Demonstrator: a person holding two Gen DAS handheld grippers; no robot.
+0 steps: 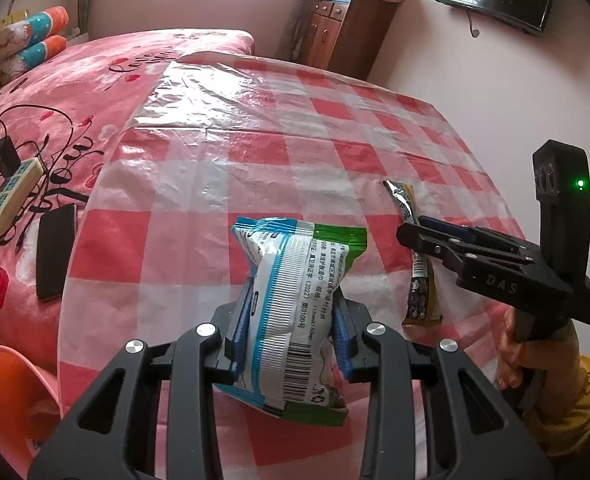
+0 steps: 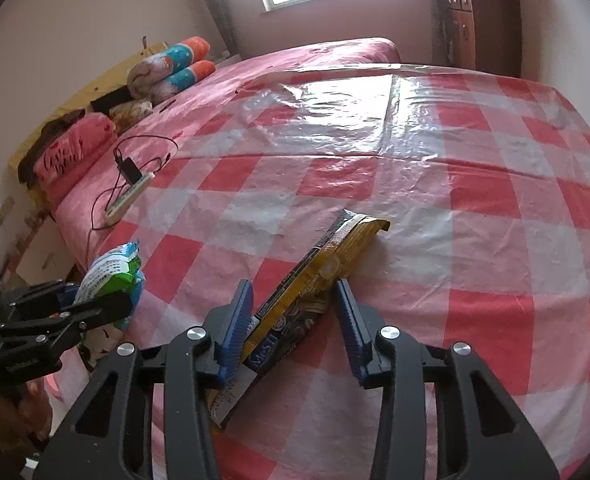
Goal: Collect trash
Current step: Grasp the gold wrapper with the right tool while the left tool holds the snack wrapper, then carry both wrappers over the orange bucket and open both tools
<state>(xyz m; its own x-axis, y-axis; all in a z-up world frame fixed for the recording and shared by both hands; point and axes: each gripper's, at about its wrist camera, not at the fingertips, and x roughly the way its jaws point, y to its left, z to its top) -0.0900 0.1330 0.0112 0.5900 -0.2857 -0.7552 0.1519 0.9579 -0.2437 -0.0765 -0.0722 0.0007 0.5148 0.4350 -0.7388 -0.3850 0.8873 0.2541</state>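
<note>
The left gripper (image 1: 291, 320) already has its jaws clamped on the sides of a puffy white, blue and green plastic snack bag (image 1: 295, 304), held up off the red-and-white checked plastic sheet (image 2: 455, 184) that covers the bed, so the step in hand looks to be the right gripper's (image 2: 295, 324) pick of the long yellow and dark foil wrapper (image 2: 319, 280). That wrapper lies flat on the sheet near its front edge, running diagonally between the right jaws. Its near end touches the left blue pad (image 2: 237, 328), while the right pad looks to stand just clear, so the jaws seem partly apart and not yet gripping. To do this well, I'd close fully across the wrapper's narrow width, keeping the tips low against the sheet without snagging the plastic, then lift straight.
</note>
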